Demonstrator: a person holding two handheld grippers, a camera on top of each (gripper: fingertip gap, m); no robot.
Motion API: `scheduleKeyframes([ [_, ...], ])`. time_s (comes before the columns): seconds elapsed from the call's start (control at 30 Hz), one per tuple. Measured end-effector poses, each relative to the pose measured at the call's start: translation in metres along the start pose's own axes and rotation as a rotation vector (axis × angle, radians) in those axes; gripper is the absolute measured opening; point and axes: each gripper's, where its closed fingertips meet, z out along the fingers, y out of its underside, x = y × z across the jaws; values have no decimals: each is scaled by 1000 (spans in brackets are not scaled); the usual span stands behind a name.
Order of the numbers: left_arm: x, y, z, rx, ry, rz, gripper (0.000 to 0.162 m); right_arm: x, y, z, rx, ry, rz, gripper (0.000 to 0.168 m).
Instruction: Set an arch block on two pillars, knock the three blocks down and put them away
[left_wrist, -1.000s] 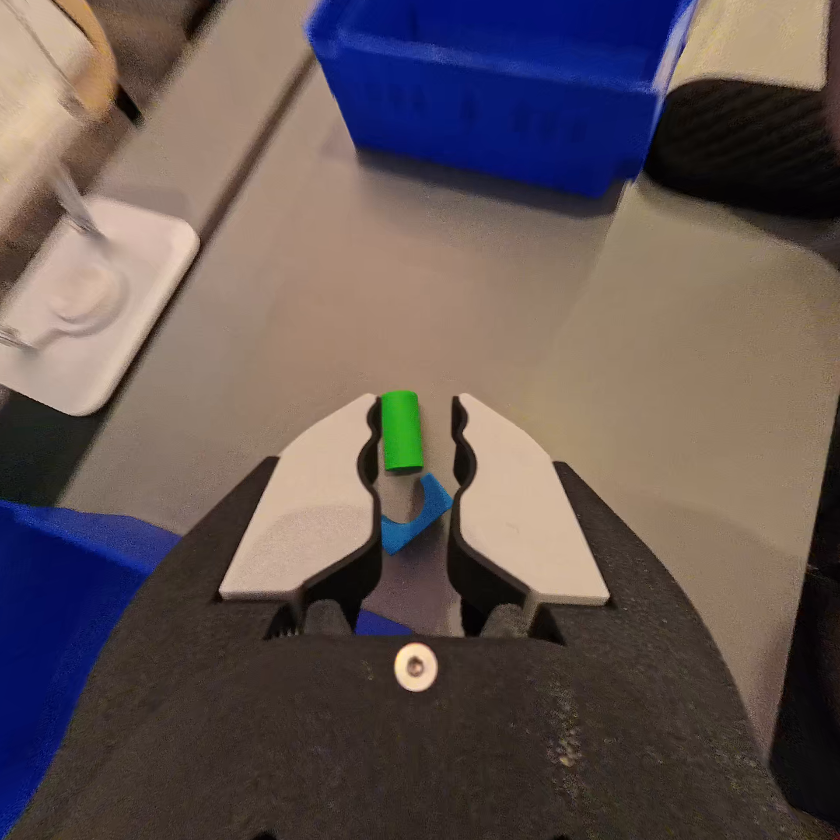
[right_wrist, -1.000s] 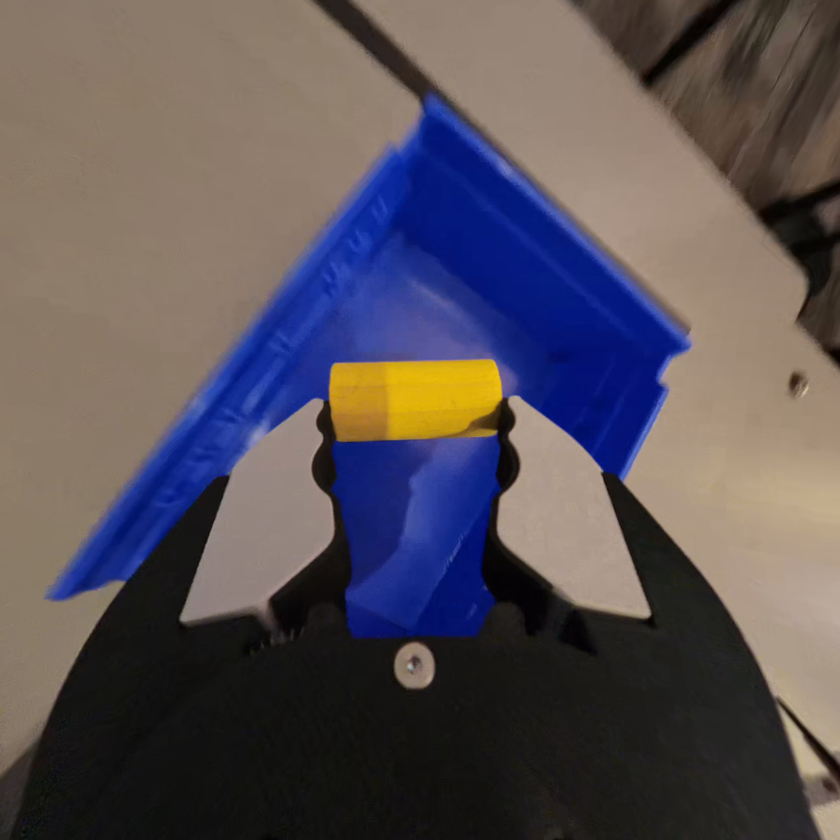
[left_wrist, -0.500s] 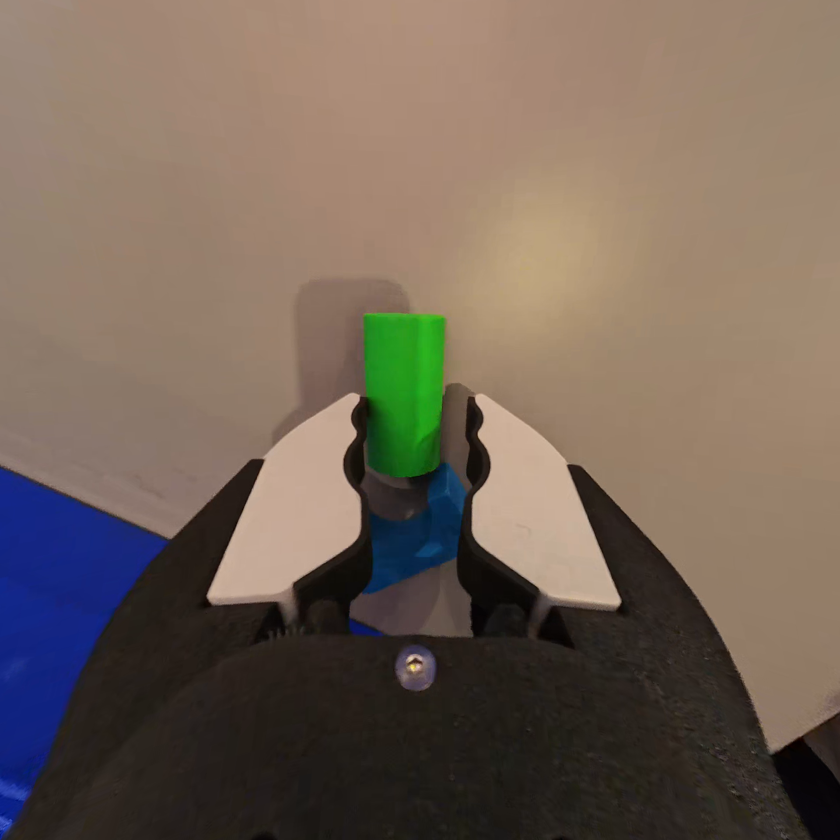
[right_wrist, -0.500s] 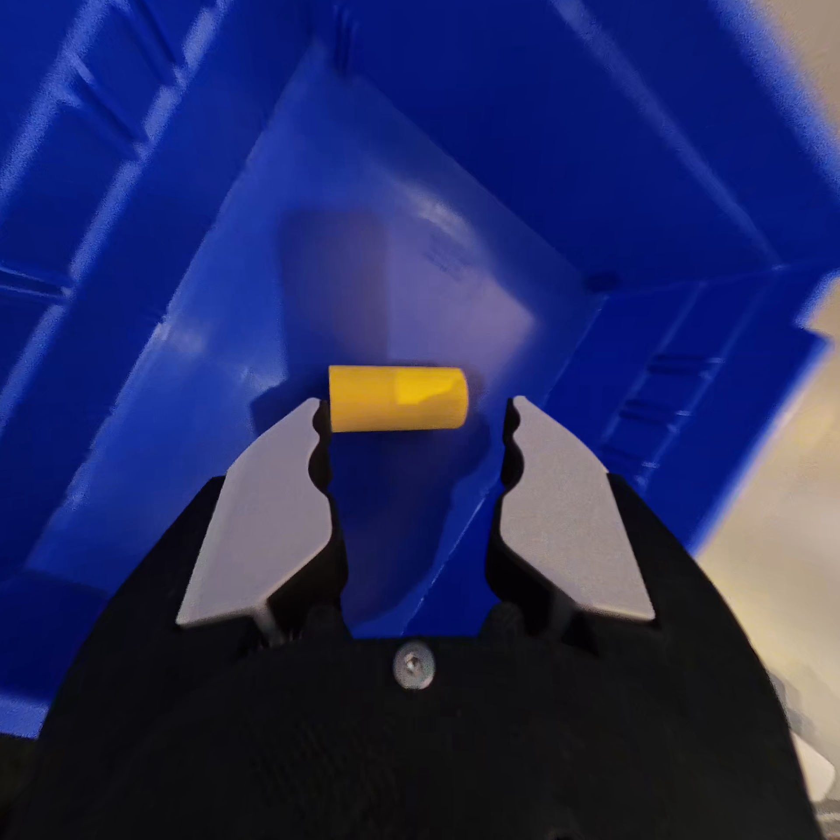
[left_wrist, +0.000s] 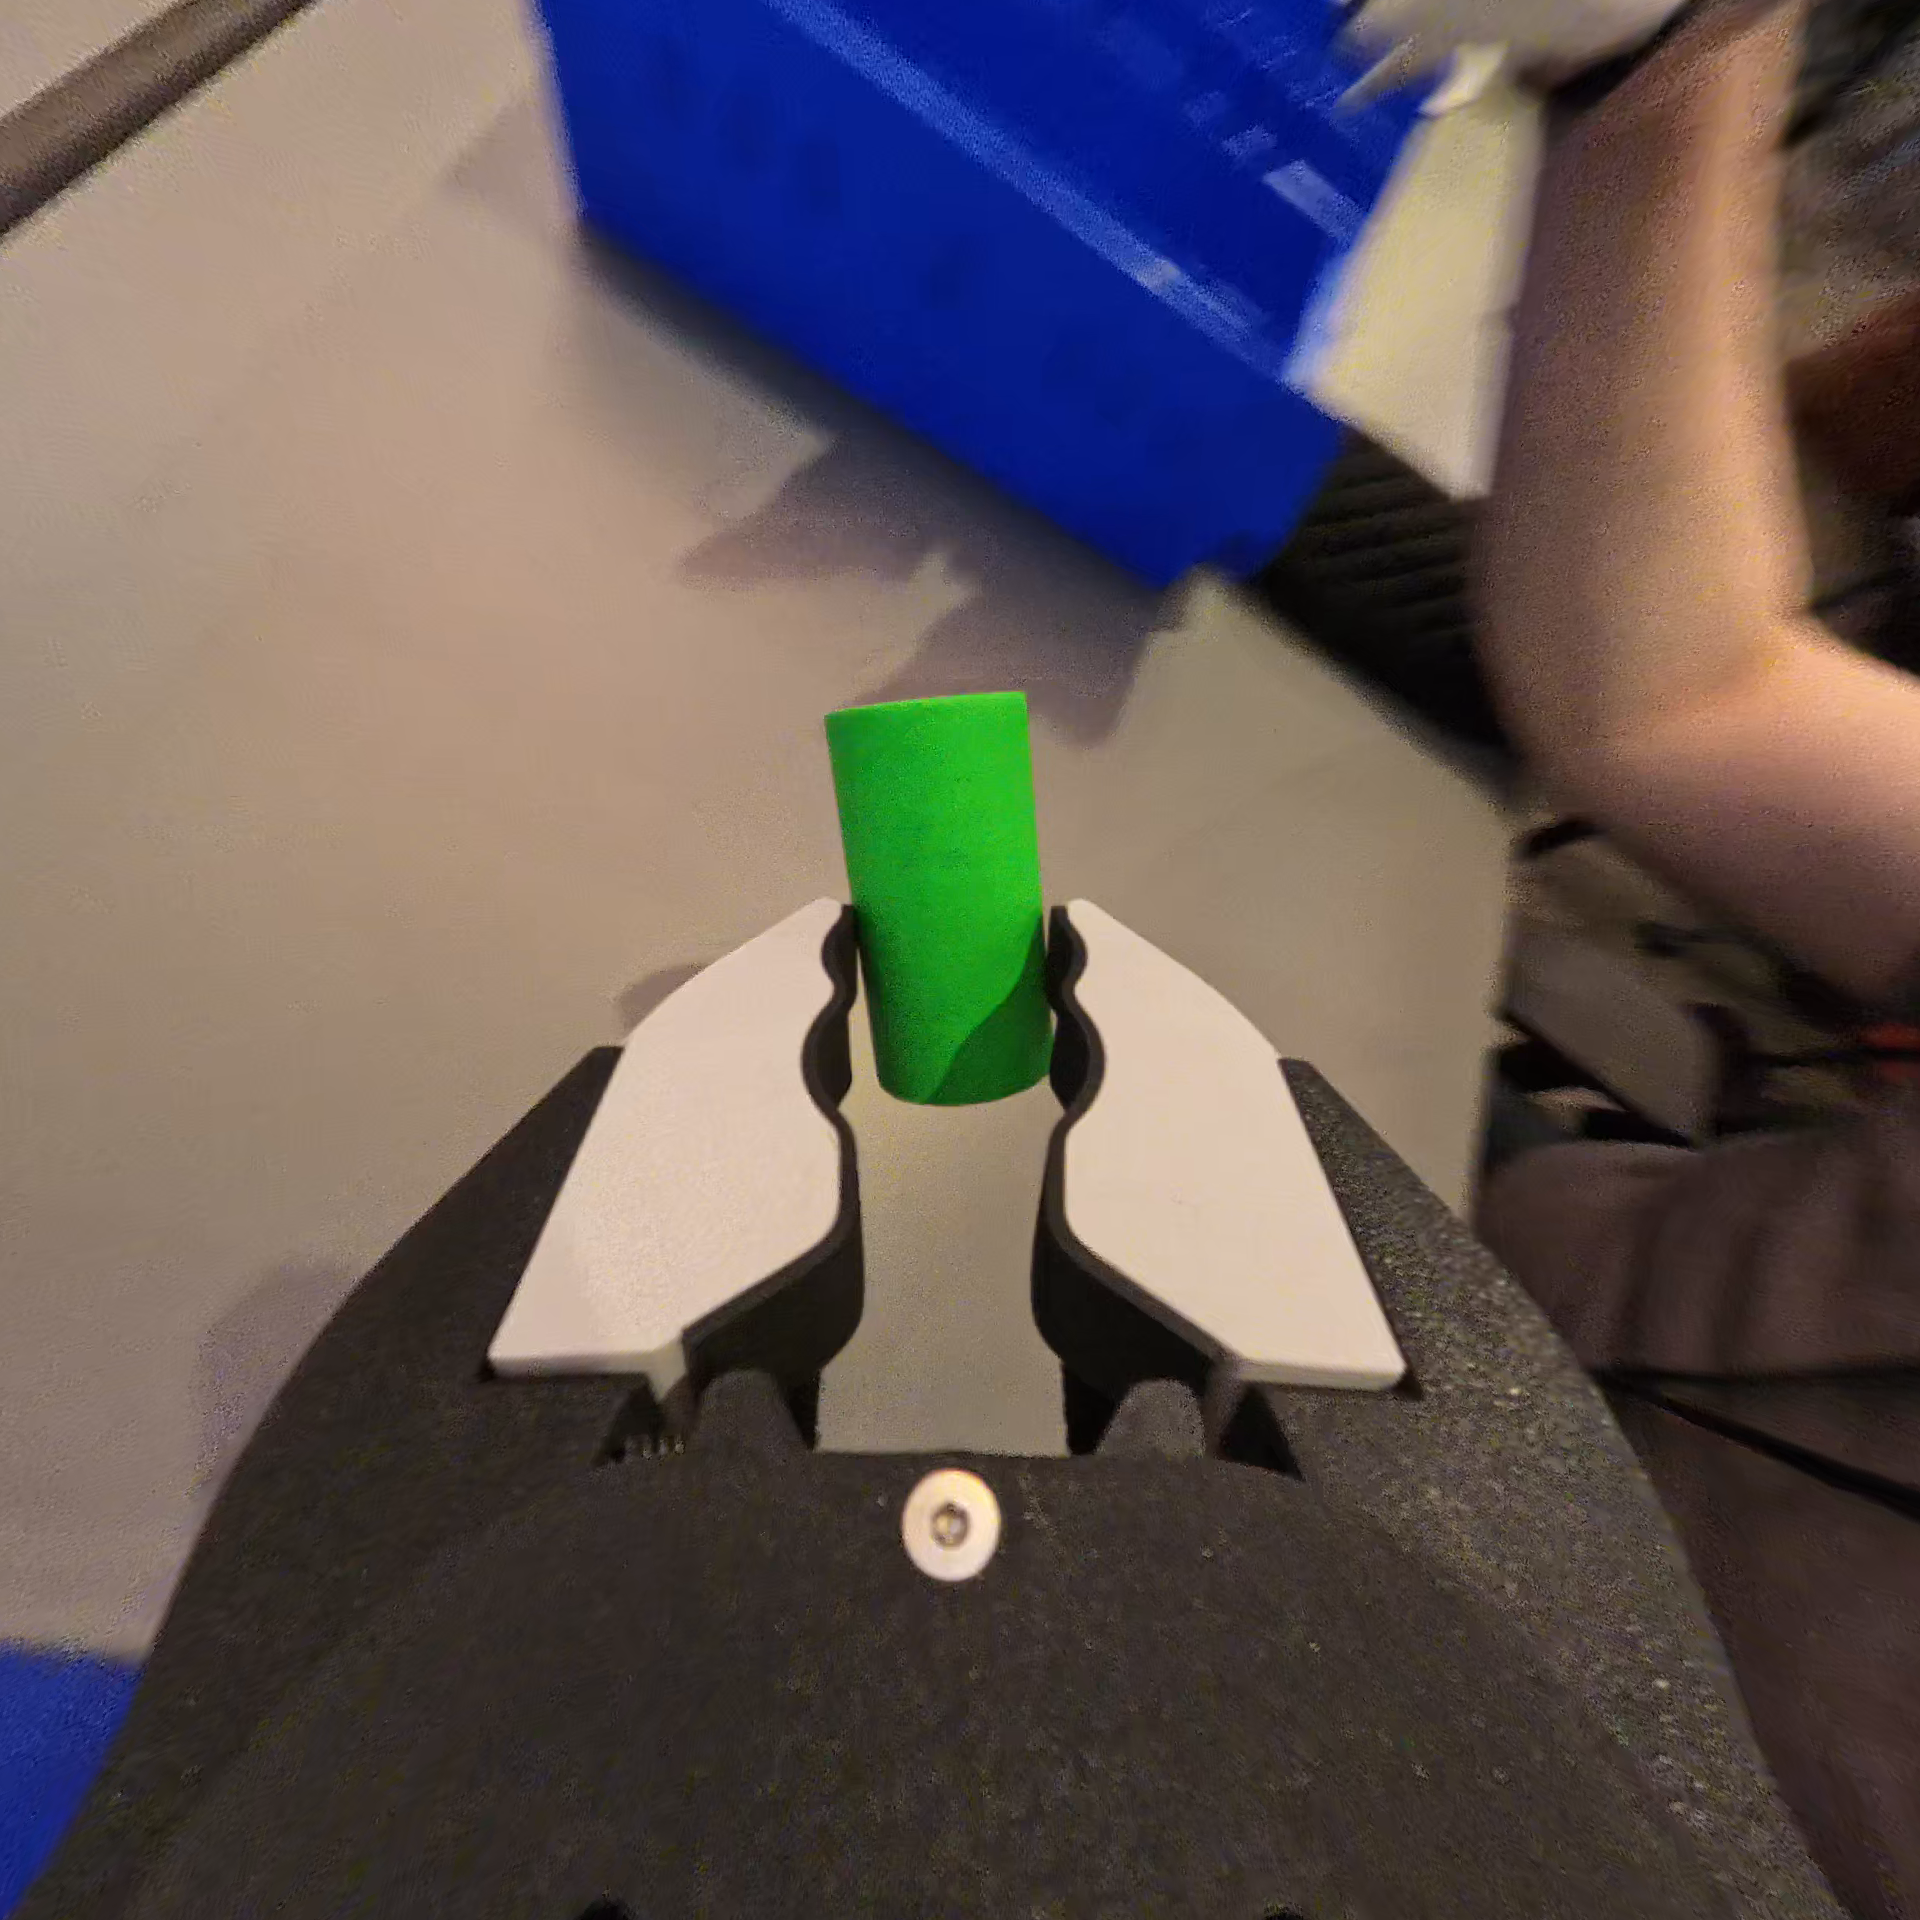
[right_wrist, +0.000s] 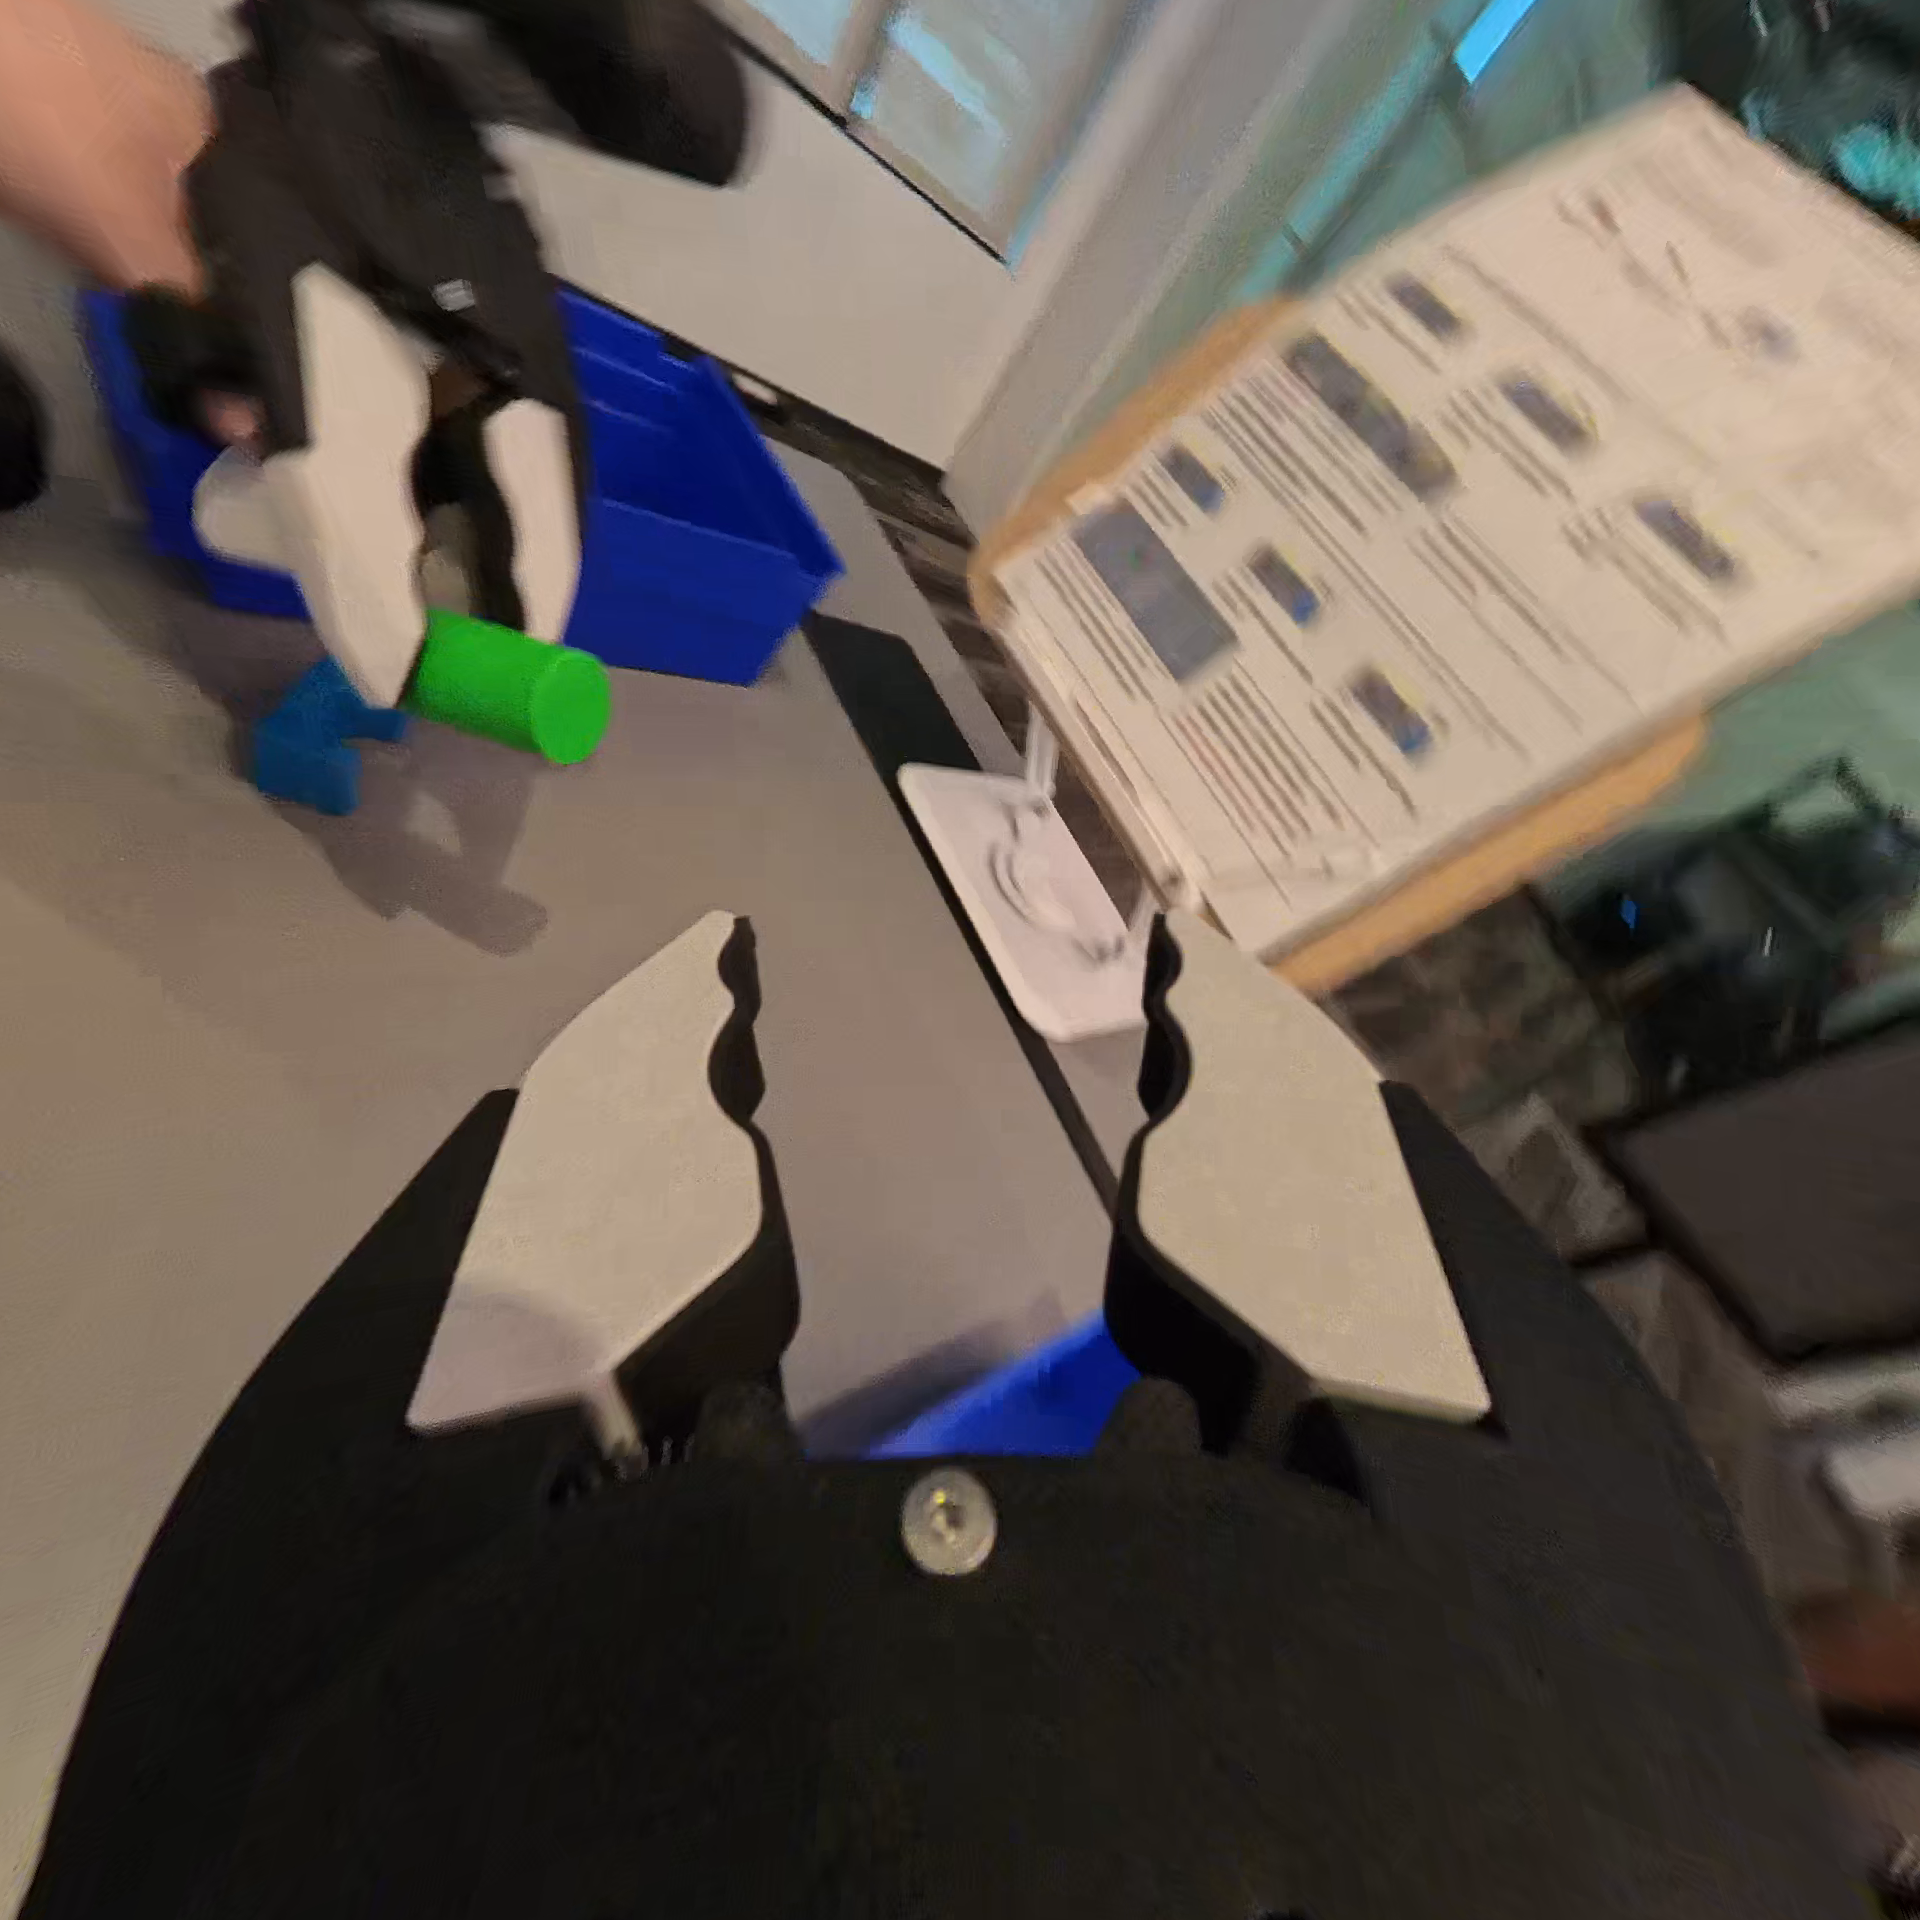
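Observation:
My left gripper (left_wrist: 951, 920) is shut on a green pillar block (left_wrist: 940, 904) and holds it clear of the grey table (left_wrist: 312, 675). The right wrist view shows the same: the left gripper (right_wrist: 457, 634) grips the green pillar (right_wrist: 509, 686), lifted just above the table, with the blue arch block (right_wrist: 312, 743) lying on the table beside it. My right gripper (right_wrist: 945, 935) is open and empty, above the table's edge. The yellow pillar is not in view.
A blue bin (left_wrist: 987, 260) stands beyond the green pillar, with a person's arm (left_wrist: 1621, 623) to its right. Another blue bin (right_wrist: 675, 520) stands behind the left gripper. A white stand (right_wrist: 1039, 894) holds a printed sheet (right_wrist: 1455, 468) at the table's edge.
My left gripper closed on the green pillar and lifted it off the table, away from the blue arch. My right gripper let the yellow pillar go into the blue bin and drew back out.

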Motion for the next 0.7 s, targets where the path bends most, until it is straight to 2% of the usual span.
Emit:
scheduleKeyframes([
  [0.07,26,1,-8,-17,106,19,35,-39,-22,17,22,-97,-156,64],
  [0.17,34,6,-12,-53,99,54,35,-96,-43,36,32,-243,-322,58],
  [0.23,41,9,-13,-70,128,60,35,-125,-47,45,9,-320,-391,57],
  [0.33,48,16,-13,-115,162,92,35,-145,-41,58,-48,-319,-522,57],
  [0.37,53,19,-12,-124,198,110,35,-148,-37,62,-71,-312,-553,54],
  [0.43,60,27,-10,-166,245,127,36,-154,-31,64,-95,-318,-597,38],
  [0.47,59,30,-9,-183,242,126,39,-157,-30,64,-101,-334,-589,37],
  [0.5,57,31,-10,-196,226,119,51,-157,-27,63,-120,-351,-567,37],
  [0.53,54,33,-13,-208,210,125,52,-154,-23,62,-144,-362,-549,37],
  [0.6,38,39,-22,-235,100,166,52,-136,-13,55,-201,-342,-517,37],
  [0.7,2,59,-35,-363,-165,282,44,-89,7,34,-275,-273,-388,37],
])
